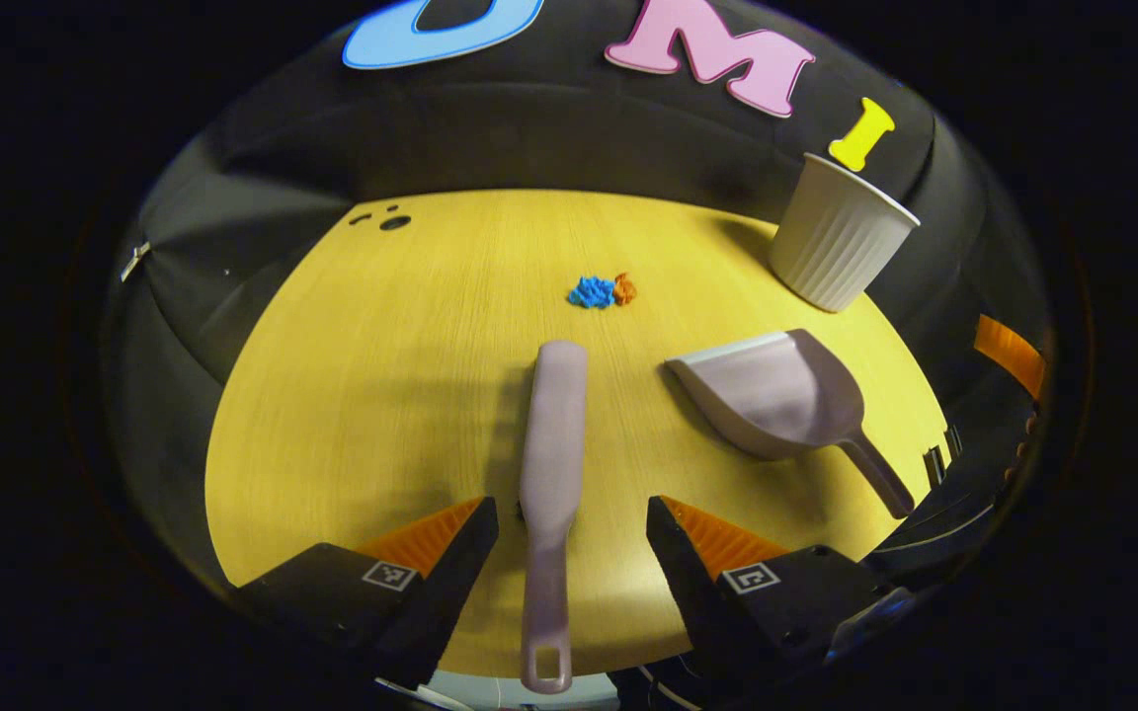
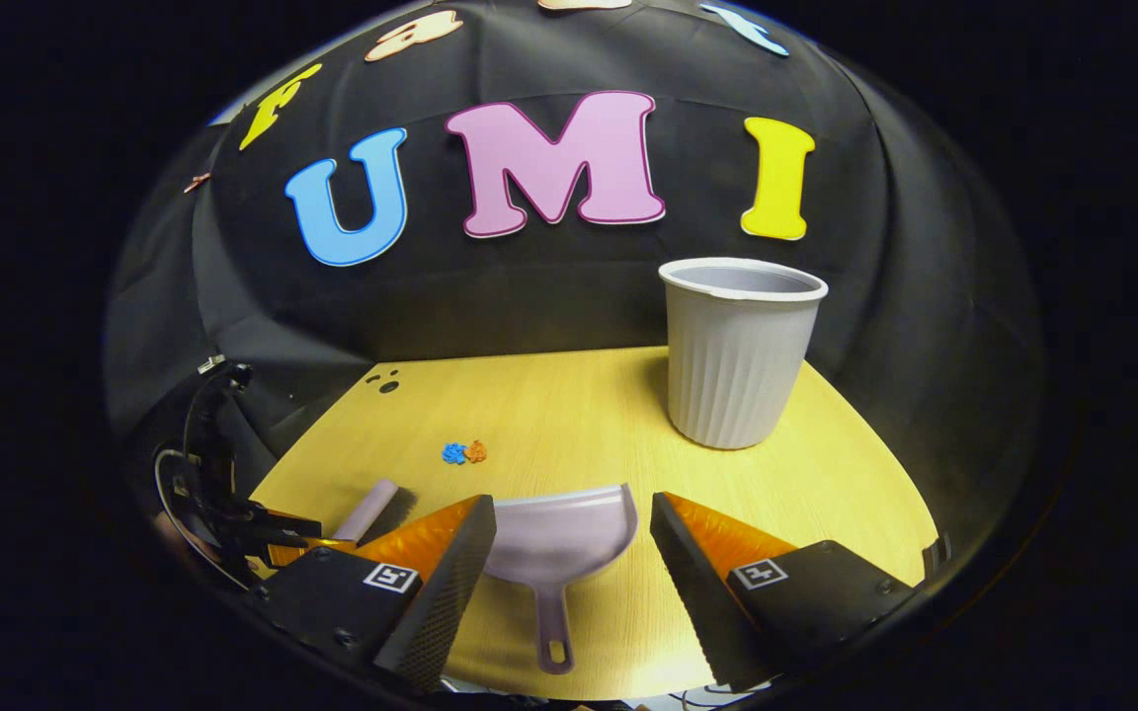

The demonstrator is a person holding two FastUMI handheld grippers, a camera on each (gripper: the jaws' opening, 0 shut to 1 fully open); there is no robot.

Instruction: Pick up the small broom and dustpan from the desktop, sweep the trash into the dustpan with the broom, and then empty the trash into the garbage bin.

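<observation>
A pale lilac broom [image 1: 551, 464] lies flat on the yellow desktop [image 1: 381, 375], its handle pointing toward me between the open fingers of my left gripper [image 1: 572, 528], which hovers over it without touching. The matching dustpan [image 1: 776, 390] lies to its right. In the right gripper view the dustpan [image 2: 557, 543] lies between the open fingers of my right gripper [image 2: 572, 538], its handle toward me. Blue and orange trash scraps [image 1: 602, 290] sit farther back in the middle of the desk, and the same trash [image 2: 464, 453] lies left of centre. The broom's head [image 2: 379, 510] peeks out at the left.
A white ribbed garbage bin [image 2: 739, 355] stands upright at the back right of the desk; the same bin [image 1: 838, 237] appears beyond the dustpan. The left gripper [image 2: 233, 513] with its cable sits at the desk's left edge. Small dark holes [image 1: 393, 221] mark the far left corner.
</observation>
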